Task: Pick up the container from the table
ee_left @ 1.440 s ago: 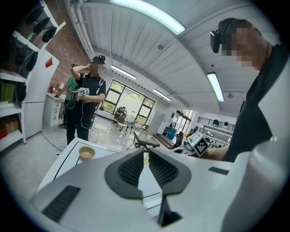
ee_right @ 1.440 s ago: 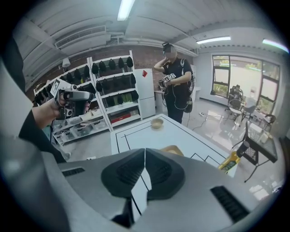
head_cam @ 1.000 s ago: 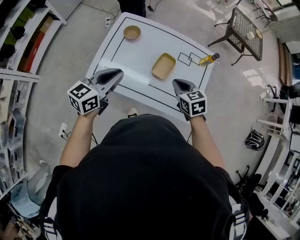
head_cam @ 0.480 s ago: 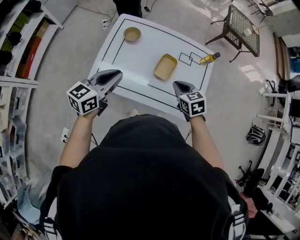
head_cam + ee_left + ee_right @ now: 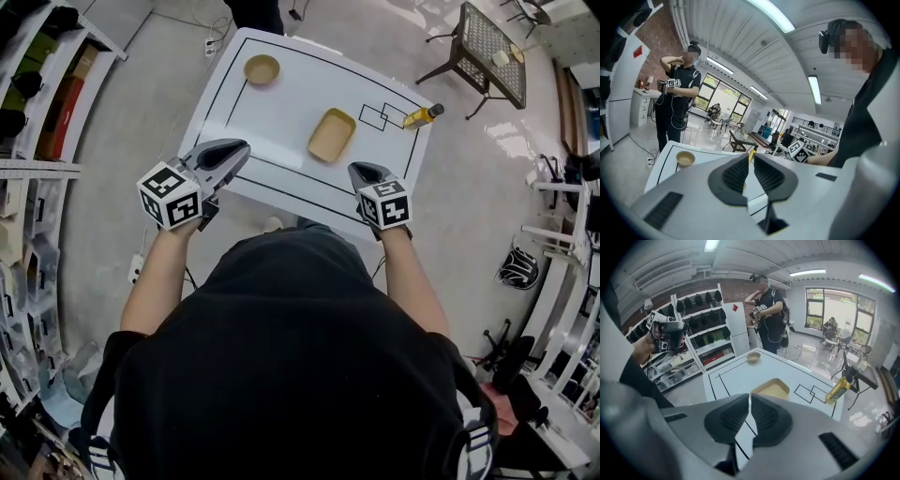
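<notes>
Starting at the left, the left claw is held over the near left edge of the table. Its jaws are drawn almost together, with only a thin slit left, and nothing is gripped between them. A small round bowl is seen well ahead of this claw, near the far left corner.

The container, a shallow tan rectangular tray, is found lying flat on the table. It is placed ahead of the left claw and to its right, and ahead of the right claw and slightly to its left. It is set apart from both and touched by neither.

The right claw is held over the near right edge and tilted downward. Its jaws have just been opening and are parted by a narrow crack, with nothing caught between them. In the right gripper view the container is framed just above the jaw tips. A yellow bottle is seen beyond this claw and to its right, beside two drawn squares.
</notes>
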{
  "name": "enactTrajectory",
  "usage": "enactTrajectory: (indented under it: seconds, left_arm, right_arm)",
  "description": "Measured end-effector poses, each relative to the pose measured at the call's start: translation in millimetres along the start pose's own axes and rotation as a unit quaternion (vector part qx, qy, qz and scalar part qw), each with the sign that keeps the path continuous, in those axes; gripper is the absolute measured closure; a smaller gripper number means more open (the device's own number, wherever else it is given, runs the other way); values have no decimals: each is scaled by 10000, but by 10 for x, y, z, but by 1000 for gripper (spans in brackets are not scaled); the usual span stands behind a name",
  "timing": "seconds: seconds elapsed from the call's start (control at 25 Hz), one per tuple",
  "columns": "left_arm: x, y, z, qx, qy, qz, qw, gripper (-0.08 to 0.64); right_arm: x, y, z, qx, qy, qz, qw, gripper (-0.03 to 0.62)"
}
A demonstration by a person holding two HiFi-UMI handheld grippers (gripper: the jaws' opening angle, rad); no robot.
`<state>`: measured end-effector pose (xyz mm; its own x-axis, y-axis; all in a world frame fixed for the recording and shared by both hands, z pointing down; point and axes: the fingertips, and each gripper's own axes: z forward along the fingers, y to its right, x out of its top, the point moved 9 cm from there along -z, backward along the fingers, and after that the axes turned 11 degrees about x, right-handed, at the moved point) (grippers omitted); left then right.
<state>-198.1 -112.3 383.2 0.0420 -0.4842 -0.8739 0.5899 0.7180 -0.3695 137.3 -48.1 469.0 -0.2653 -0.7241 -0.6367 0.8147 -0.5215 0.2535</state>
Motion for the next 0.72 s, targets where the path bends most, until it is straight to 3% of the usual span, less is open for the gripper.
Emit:
enactTrajectory:
  seconds: [0.72]
  left_arm:
    - [0,-145,431,231,-214,-213,9993,520]
  right_arm:
    - [-69,406,506,544,-530,-85,9971,520]
